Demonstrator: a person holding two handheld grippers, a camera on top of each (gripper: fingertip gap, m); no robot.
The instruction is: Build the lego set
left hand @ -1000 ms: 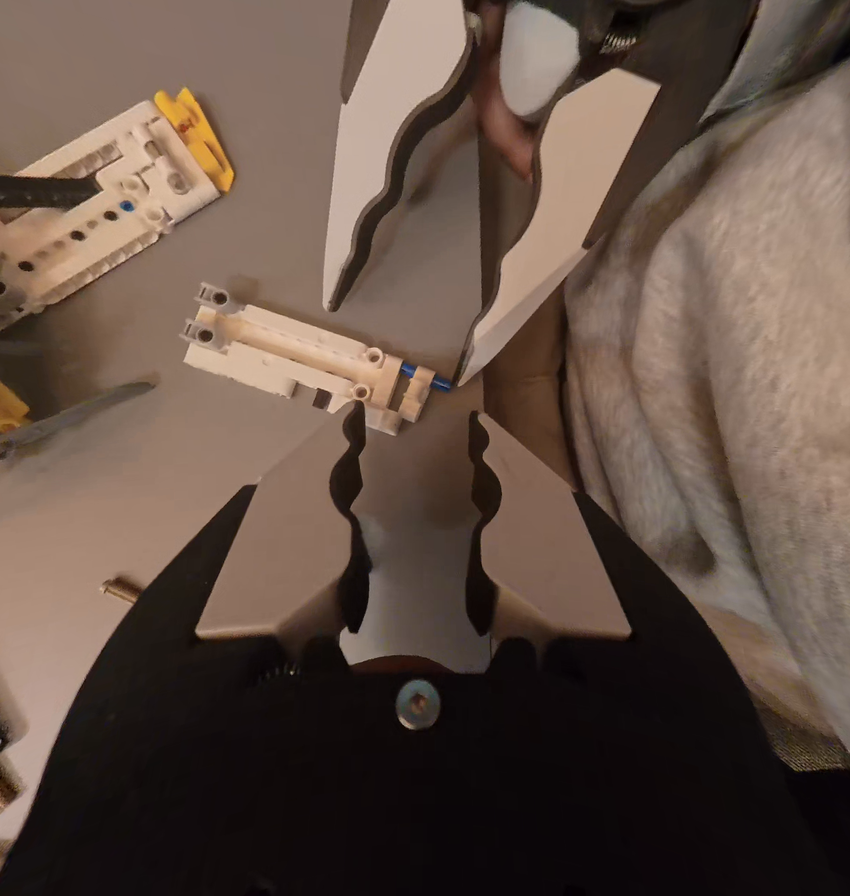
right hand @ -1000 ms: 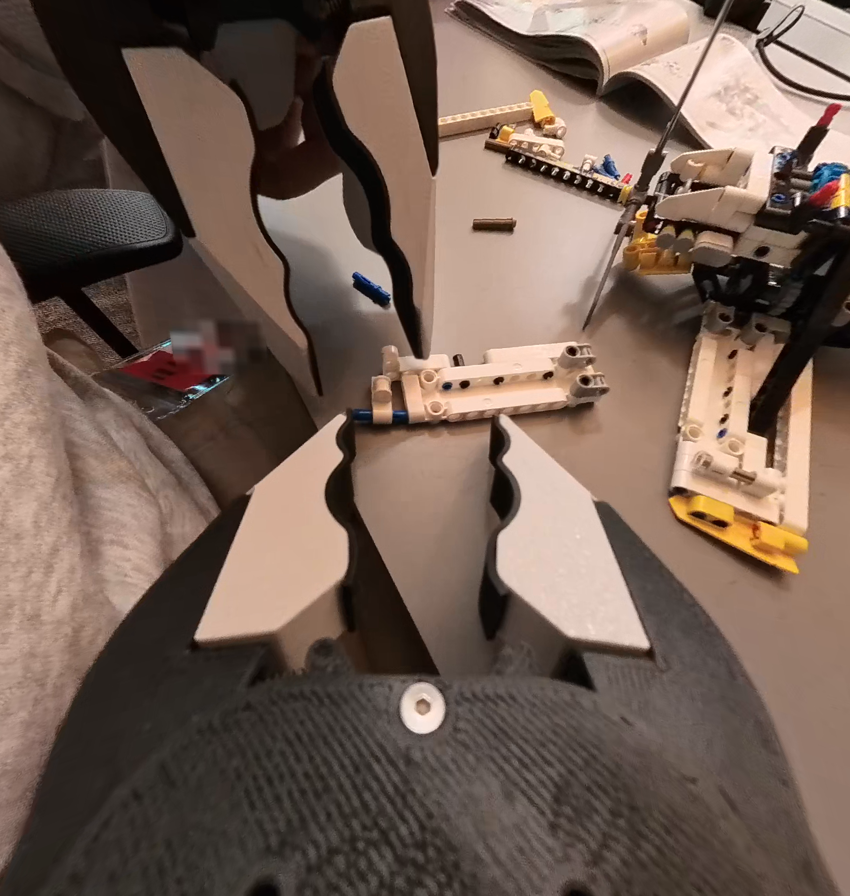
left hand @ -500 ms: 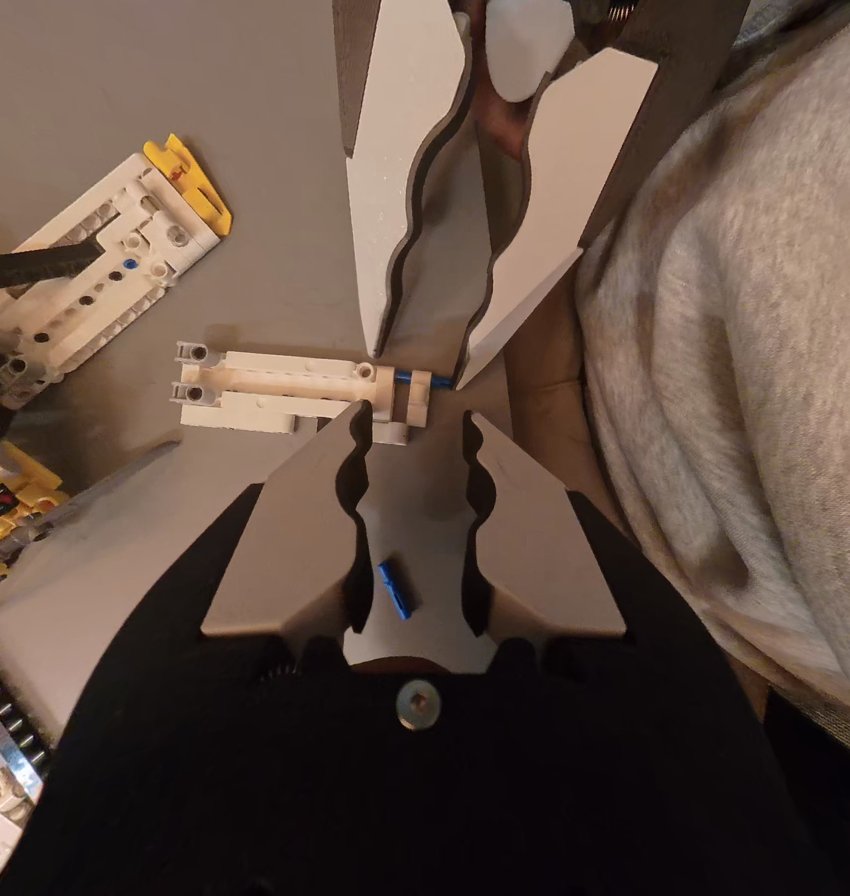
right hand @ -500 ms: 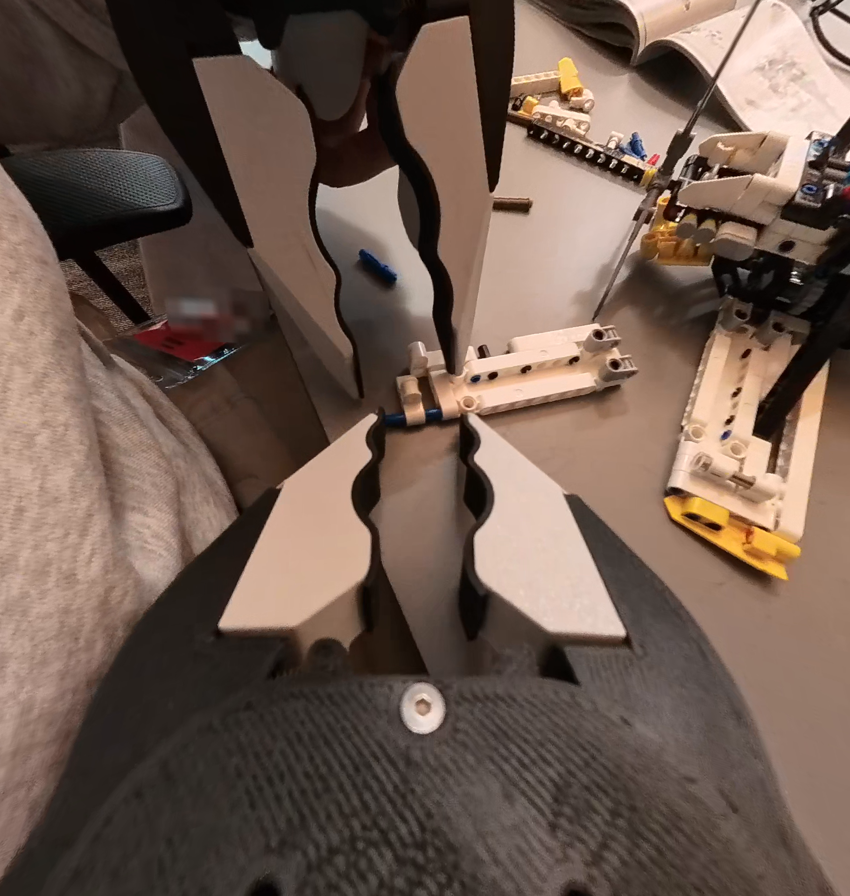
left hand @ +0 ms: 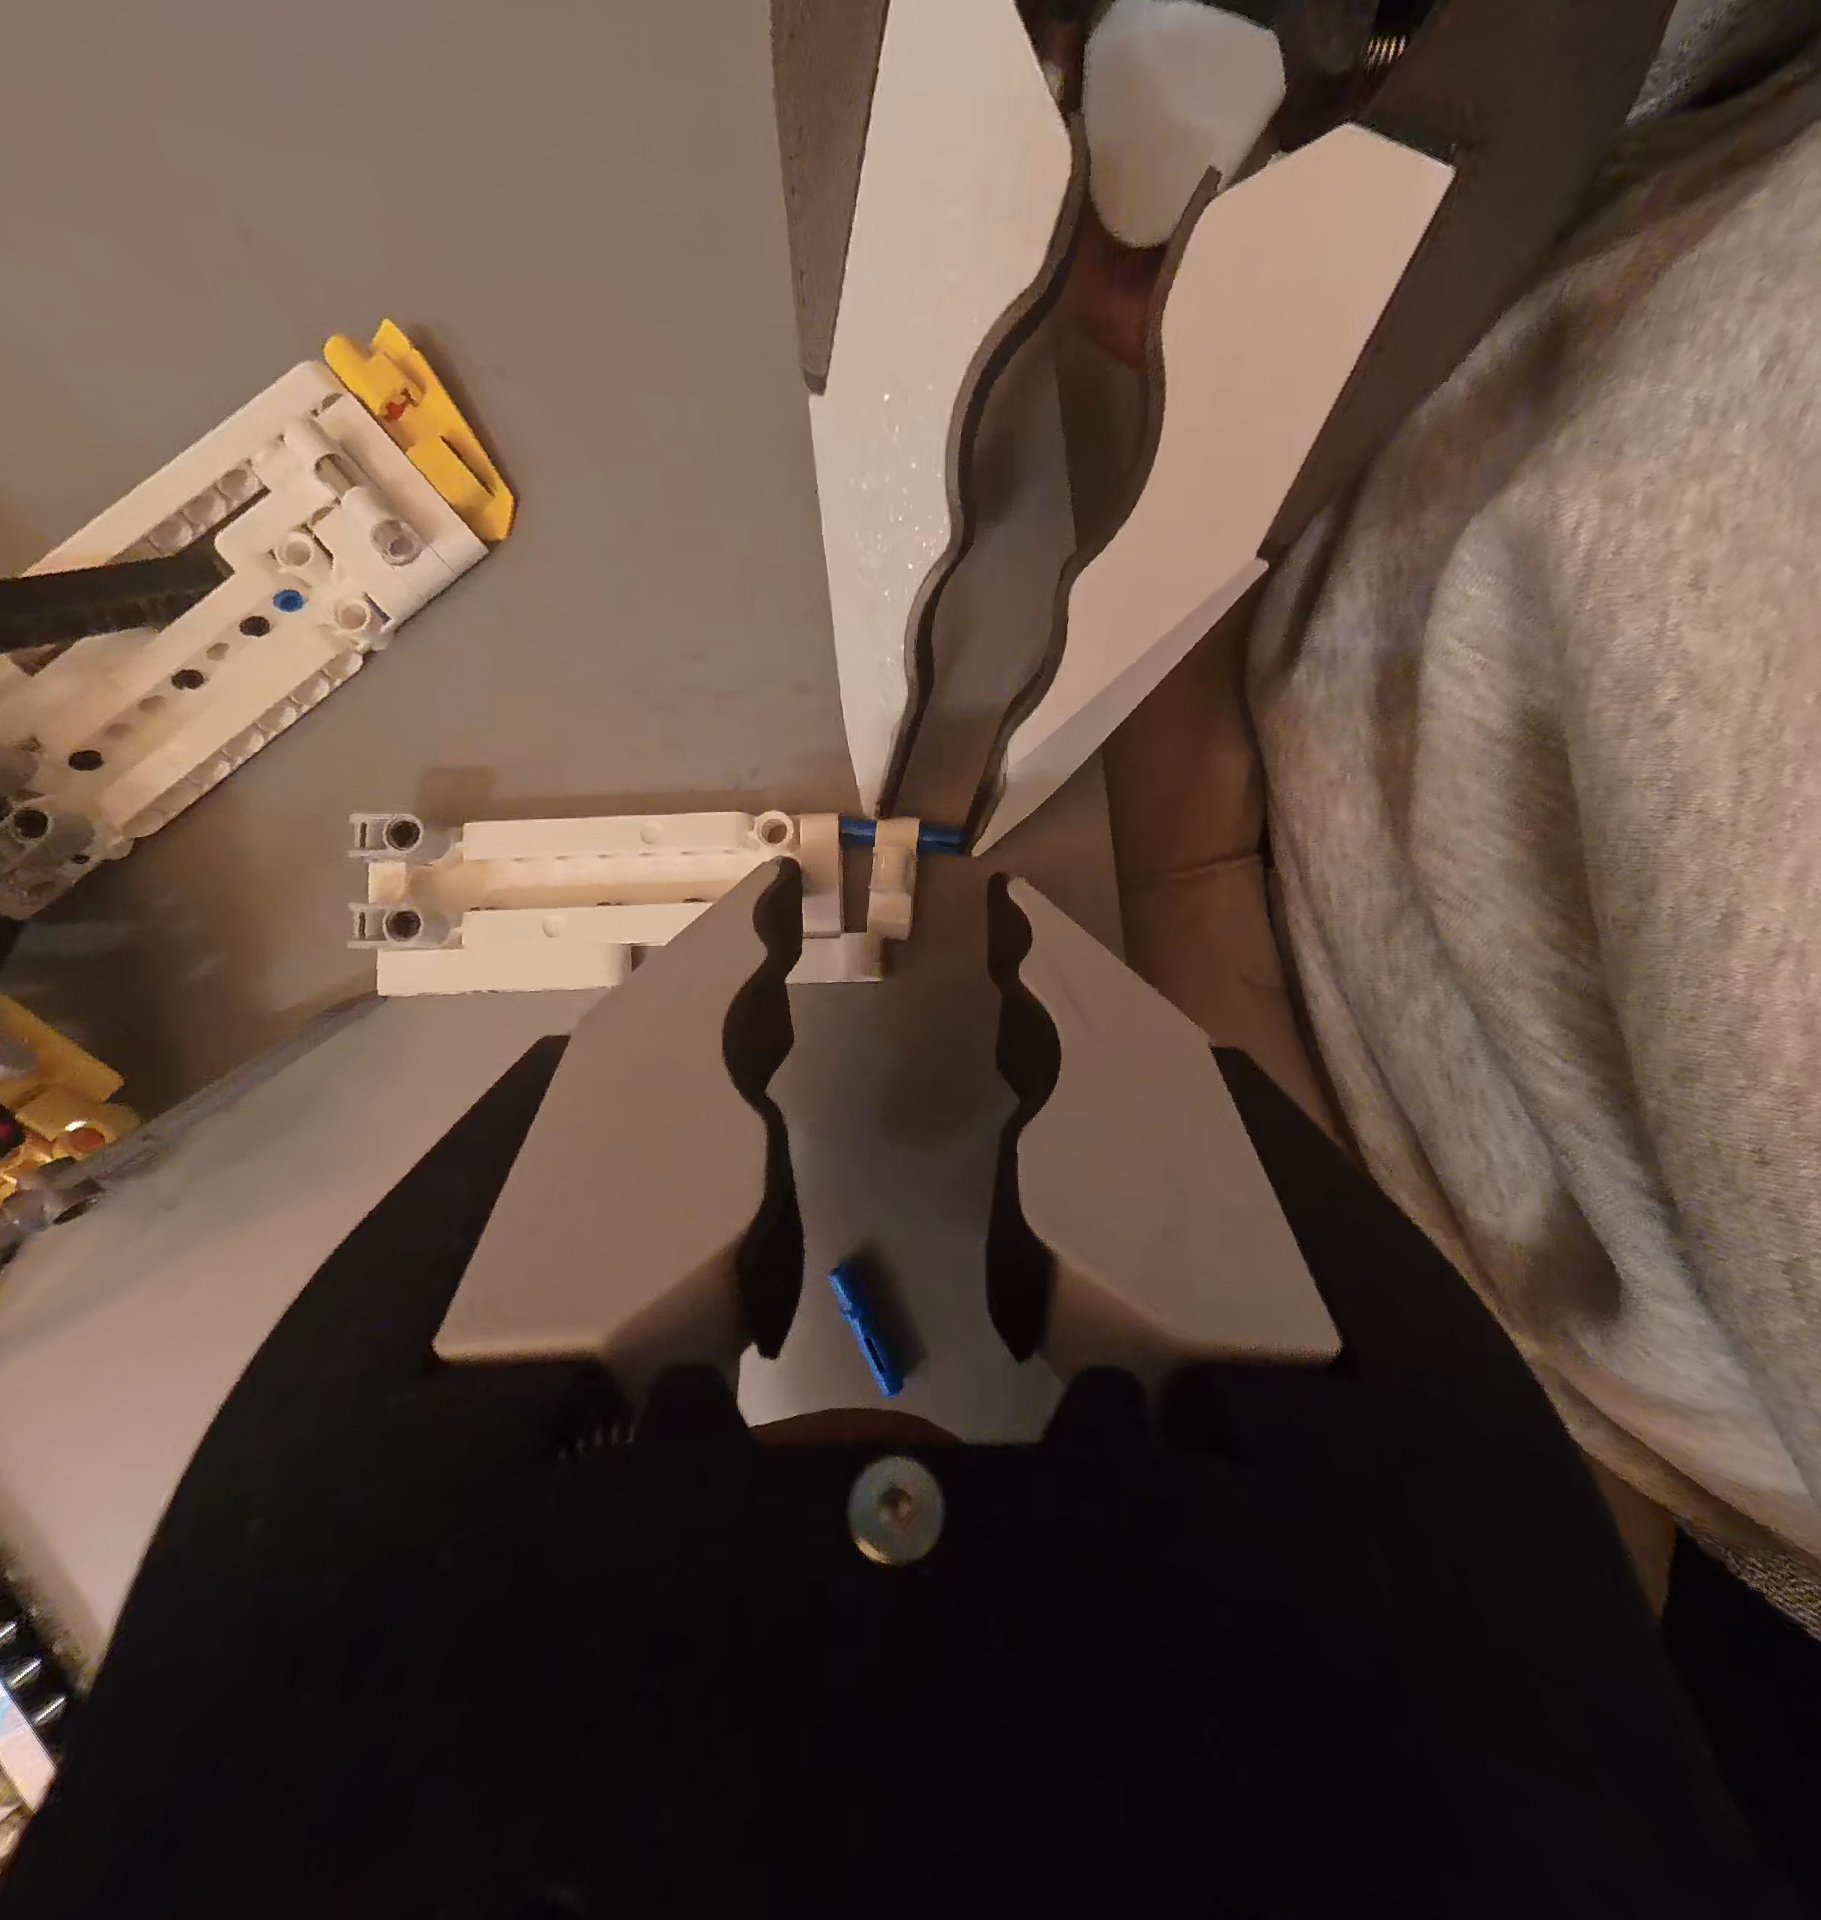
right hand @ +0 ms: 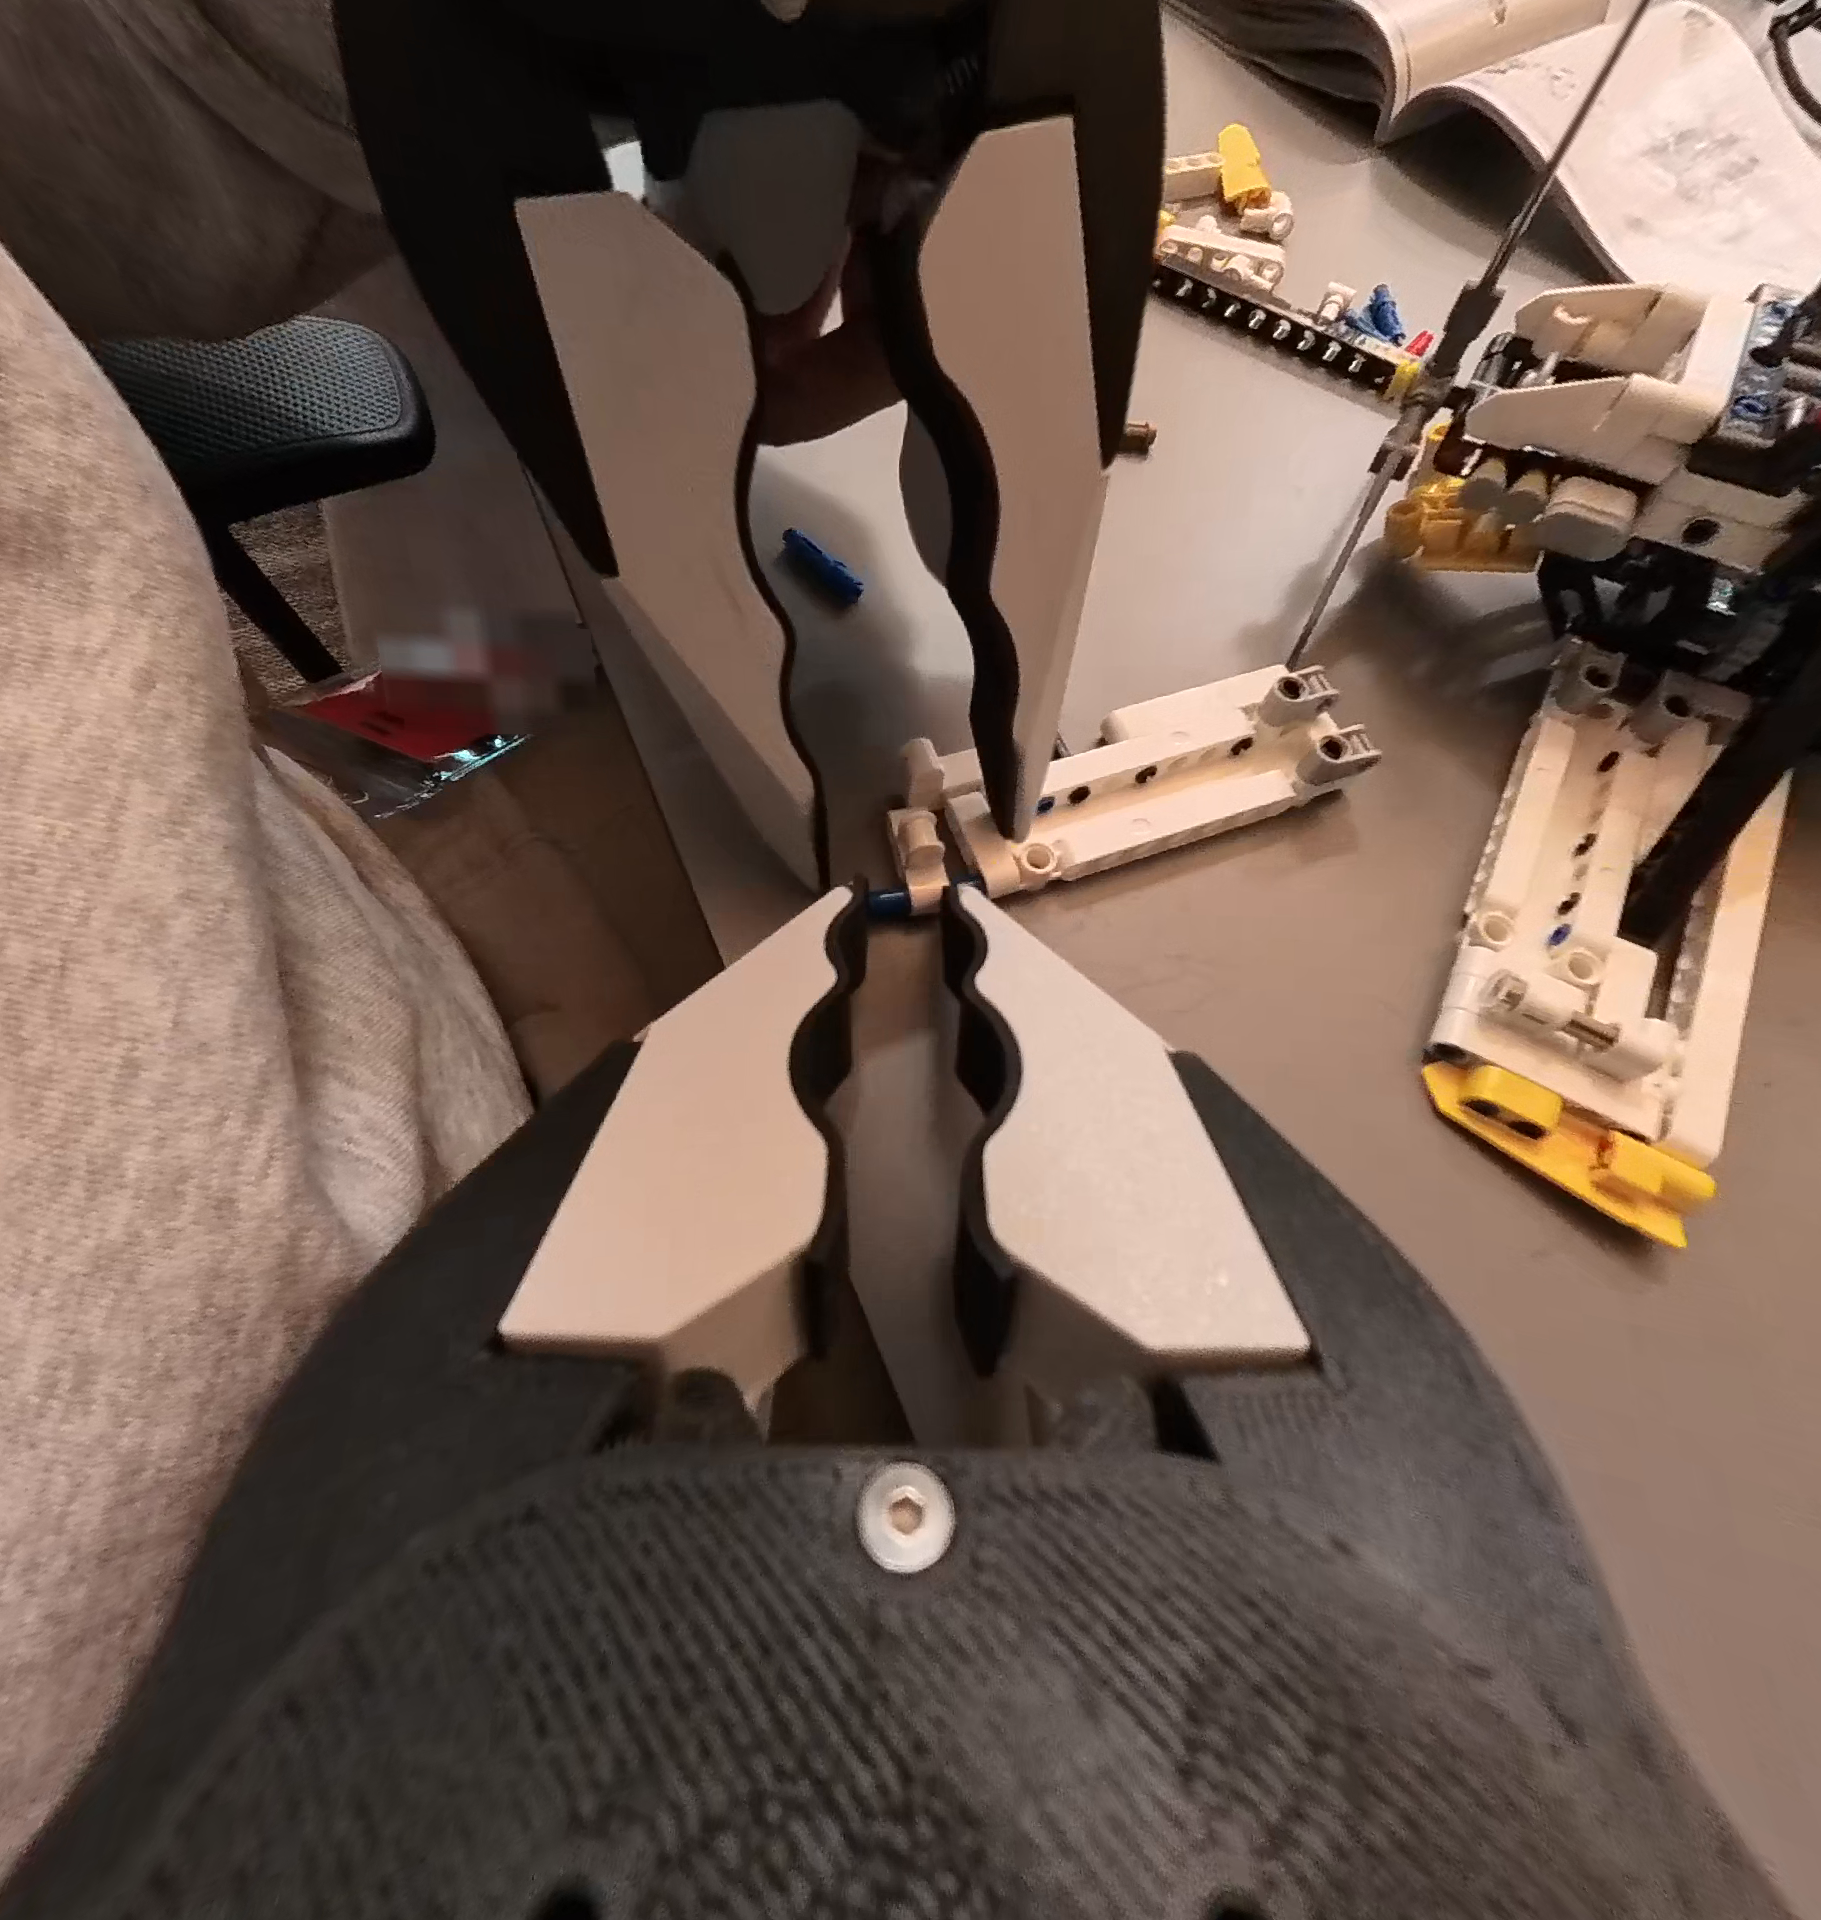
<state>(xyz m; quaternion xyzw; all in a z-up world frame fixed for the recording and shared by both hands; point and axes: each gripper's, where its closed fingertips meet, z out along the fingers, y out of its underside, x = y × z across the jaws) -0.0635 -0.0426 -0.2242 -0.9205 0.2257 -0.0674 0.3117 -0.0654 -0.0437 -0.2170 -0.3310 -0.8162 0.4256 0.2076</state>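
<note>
A small white lego sub-assembly (left hand: 594, 883) (right hand: 1145, 795) lies near the table's edge. A blue axle (left hand: 937, 834) (right hand: 885, 902) carrying a small white connector (right hand: 921, 883) sticks out of its near end. My right gripper (right hand: 901, 899) (left hand: 929, 831) is closed down on this axle end, one fingertip on each side. My left gripper (left hand: 885, 878) (right hand: 914, 857) is open. One of its fingertips (right hand: 1010, 821) rests on the sub-assembly's top; the other hangs beside the axle end.
A loose blue pin (left hand: 870, 1325) (right hand: 821, 564) lies on the table under my left gripper. A large white, black and yellow model (right hand: 1571, 935) (left hand: 210, 623) stands to the right. An open booklet (right hand: 1612, 125) and a black part strip (right hand: 1290, 322) lie behind. A person's grey sleeve (left hand: 1560, 831) is at the table edge.
My right gripper has narrowed from wide open to closed on the blue axle end. My left gripper has moved in and set a fingertip on the sub-assembly, which has turned slightly.
</note>
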